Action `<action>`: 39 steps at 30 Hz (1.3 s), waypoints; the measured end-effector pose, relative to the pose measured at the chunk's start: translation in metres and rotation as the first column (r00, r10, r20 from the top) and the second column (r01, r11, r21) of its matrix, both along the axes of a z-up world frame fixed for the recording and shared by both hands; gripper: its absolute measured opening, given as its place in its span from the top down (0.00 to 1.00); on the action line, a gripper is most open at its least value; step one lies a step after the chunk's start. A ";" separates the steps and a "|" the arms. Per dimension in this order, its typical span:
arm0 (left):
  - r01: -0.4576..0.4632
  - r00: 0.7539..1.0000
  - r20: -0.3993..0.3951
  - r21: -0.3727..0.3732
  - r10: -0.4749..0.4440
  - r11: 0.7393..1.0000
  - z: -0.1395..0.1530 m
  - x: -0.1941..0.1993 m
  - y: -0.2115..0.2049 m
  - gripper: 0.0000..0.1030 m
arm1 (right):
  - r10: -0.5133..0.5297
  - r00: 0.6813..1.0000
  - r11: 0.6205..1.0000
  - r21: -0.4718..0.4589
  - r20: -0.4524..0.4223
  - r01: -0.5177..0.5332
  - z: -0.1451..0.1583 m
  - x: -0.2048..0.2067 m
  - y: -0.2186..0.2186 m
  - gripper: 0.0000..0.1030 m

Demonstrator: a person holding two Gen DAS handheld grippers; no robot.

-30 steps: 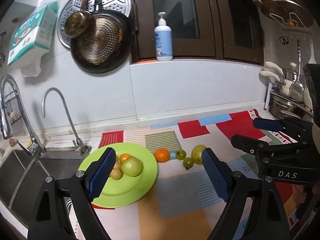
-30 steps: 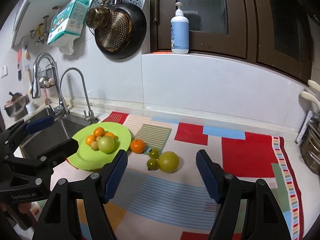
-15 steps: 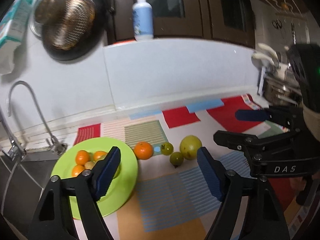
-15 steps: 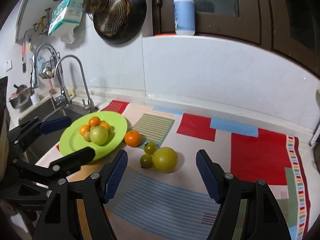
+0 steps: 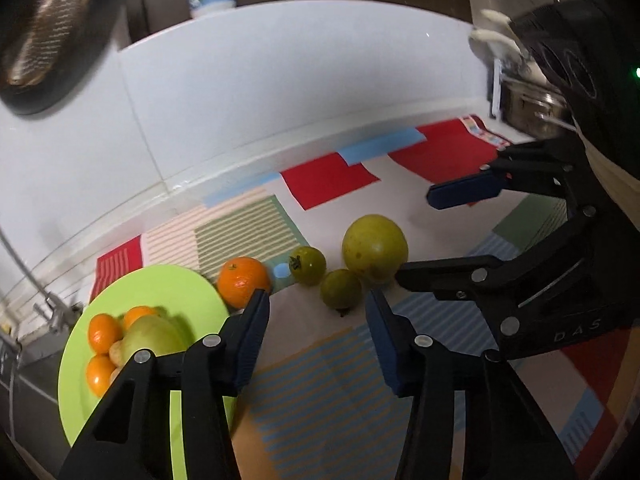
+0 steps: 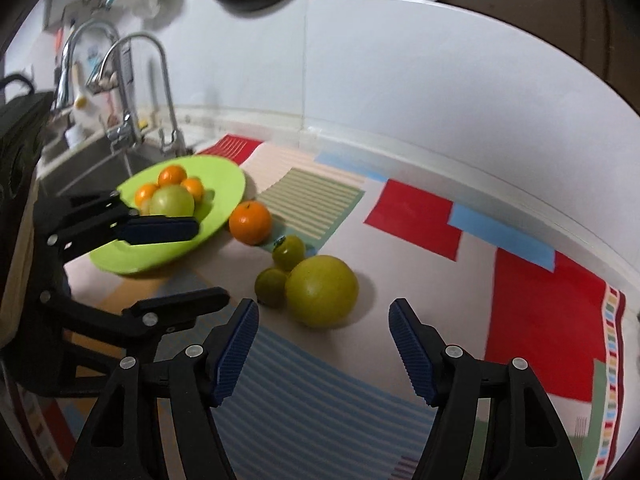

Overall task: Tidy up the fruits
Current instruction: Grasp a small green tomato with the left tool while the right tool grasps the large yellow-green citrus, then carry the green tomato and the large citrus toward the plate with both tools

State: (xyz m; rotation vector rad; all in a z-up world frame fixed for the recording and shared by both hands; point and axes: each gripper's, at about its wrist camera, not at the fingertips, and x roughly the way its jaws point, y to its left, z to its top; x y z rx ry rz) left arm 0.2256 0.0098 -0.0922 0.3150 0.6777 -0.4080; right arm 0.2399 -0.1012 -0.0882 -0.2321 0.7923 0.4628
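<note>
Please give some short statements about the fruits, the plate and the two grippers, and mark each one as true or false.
1. The left gripper holds an orange. False: it is open and empty.
2. The large yellow-green fruit lies on the mat, not on the green plate. True.
3. The plate is empty. False: several fruits lie on it.
4. The right gripper is open. True.
5. The loose orange lies beside the plate. True.
</note>
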 end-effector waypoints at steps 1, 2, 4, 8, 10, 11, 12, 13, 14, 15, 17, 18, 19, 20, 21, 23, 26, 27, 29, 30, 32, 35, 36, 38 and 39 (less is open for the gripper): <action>0.019 0.999 -0.026 -0.007 -0.019 1.000 -0.003 0.005 0.000 0.56 | 0.013 1.000 1.000 -0.007 -0.006 -0.013 -0.002 0.002 0.001 0.36; 0.025 0.999 -0.034 -0.005 -0.025 1.000 -0.006 0.007 0.001 0.58 | 0.029 0.999 1.000 -0.011 -0.013 -0.030 -0.005 0.006 0.003 0.36; 0.043 0.997 -0.066 -0.008 -0.044 0.999 -0.011 0.014 0.000 0.59 | 0.046 0.999 0.999 -0.019 -0.021 -0.047 -0.009 0.010 0.005 0.36; 0.052 0.994 -0.091 -0.012 -0.053 0.999 -0.017 0.021 -0.001 0.60 | 0.066 0.997 0.998 -0.018 -0.045 -0.067 -0.017 0.021 0.006 0.38; 0.053 0.993 -0.106 -0.023 -0.055 0.998 -0.020 0.024 -0.002 0.63 | 0.072 0.996 0.997 -0.010 -0.054 -0.073 -0.019 0.024 0.007 0.39; 0.052 0.992 -0.113 -0.030 -0.055 0.998 -0.021 0.026 -0.002 0.64 | 0.072 0.996 0.997 -0.003 -0.061 -0.072 -0.021 0.026 0.006 0.40; 0.050 0.992 -0.118 -0.034 -0.054 0.998 -0.022 0.027 -0.003 0.64 | 0.070 0.995 0.998 0.003 -0.065 -0.070 -0.022 0.028 0.006 0.41; 0.056 0.990 -0.124 -0.042 -0.061 0.998 -0.023 0.027 -0.004 0.64 | 0.067 0.995 0.998 0.013 -0.074 -0.067 -0.023 0.030 0.004 0.44; 0.060 0.990 -0.126 -0.046 -0.066 0.997 -0.023 0.028 -0.005 0.64 | 0.068 0.994 0.998 0.019 -0.082 -0.066 -0.024 0.031 0.003 0.46; 0.063 0.990 -0.125 -0.046 -0.068 0.997 -0.023 0.028 -0.006 0.65 | 0.071 0.993 0.997 0.026 -0.090 -0.069 -0.025 0.032 0.003 0.51; 0.068 0.989 -0.131 -0.053 -0.074 0.996 -0.024 0.030 -0.008 0.65 | 0.066 0.994 0.997 0.035 -0.090 -0.063 -0.025 0.032 0.000 0.51; 0.069 0.987 -0.140 -0.060 -0.077 0.996 -0.025 0.031 -0.009 0.65 | 0.061 0.994 0.998 0.035 -0.088 -0.058 -0.025 0.033 -0.001 0.52; 0.070 0.986 -0.146 -0.064 -0.078 0.996 -0.026 0.033 -0.011 0.65 | 0.052 0.995 0.998 0.034 -0.086 -0.049 -0.025 0.032 -0.003 0.52; 0.070 0.985 -0.151 -0.067 -0.079 0.995 -0.027 0.034 -0.012 0.65 | 0.038 0.996 0.999 0.036 -0.084 -0.035 -0.025 0.032 -0.005 0.52; 0.067 0.985 -0.156 -0.070 -0.078 0.995 -0.027 0.035 -0.014 0.67 | 0.024 0.996 0.999 0.042 -0.087 -0.020 -0.025 0.032 -0.008 0.52; 0.055 0.984 -0.164 -0.072 -0.067 0.996 -0.028 0.040 -0.016 0.72 | -0.002 0.996 0.998 0.057 -0.092 0.007 -0.025 0.032 -0.013 0.52; 0.030 0.985 -0.165 -0.082 -0.044 0.996 -0.026 0.041 -0.015 0.73 | -0.043 0.995 0.997 0.064 -0.086 0.049 -0.024 0.027 -0.018 0.52; 0.024 0.985 -0.166 -0.084 -0.038 0.996 -0.025 0.040 -0.015 0.73 | -0.053 0.995 0.996 0.067 -0.084 0.058 -0.024 0.026 -0.020 0.52; 0.004 0.986 -0.167 -0.086 -0.018 0.996 -0.022 0.038 -0.013 0.73 | -0.073 0.994 0.994 0.079 -0.082 0.079 -0.022 0.023 -0.022 0.52; -0.005 0.986 -0.165 -0.088 -0.010 0.996 -0.020 0.036 -0.011 0.73 | -0.081 0.993 0.992 0.085 -0.080 0.088 -0.021 0.021 -0.023 0.52; -0.023 0.988 -0.157 -0.092 0.008 0.995 -0.014 0.032 -0.009 0.73 | -0.095 0.993 0.990 0.094 -0.074 0.101 -0.018 0.016 -0.024 0.52; -0.052 0.988 -0.151 -0.113 0.034 0.992 -0.006 0.024 -0.005 0.73 | -0.106 0.992 0.987 0.110 -0.070 0.114 -0.013 0.010 -0.024 0.52; -0.056 0.988 -0.150 -0.126 0.037 0.990 -0.003 0.021 -0.003 0.73 | -0.112 0.991 0.986 0.118 -0.070 0.120 -0.011 0.007 -0.024 0.52; -0.072 0.988 -0.144 -0.147 0.051 0.987 0.003 0.015 0.000 0.73 | -0.121 0.990 0.982 0.134 -0.069 0.129 -0.006 0.001 -0.025 0.53; -0.078 0.988 -0.142 -0.151 0.056 0.985 0.005 0.013 0.001 0.73 | -0.125 0.990 0.981 0.141 -0.067 0.133 -0.004 -0.002 -0.024 0.55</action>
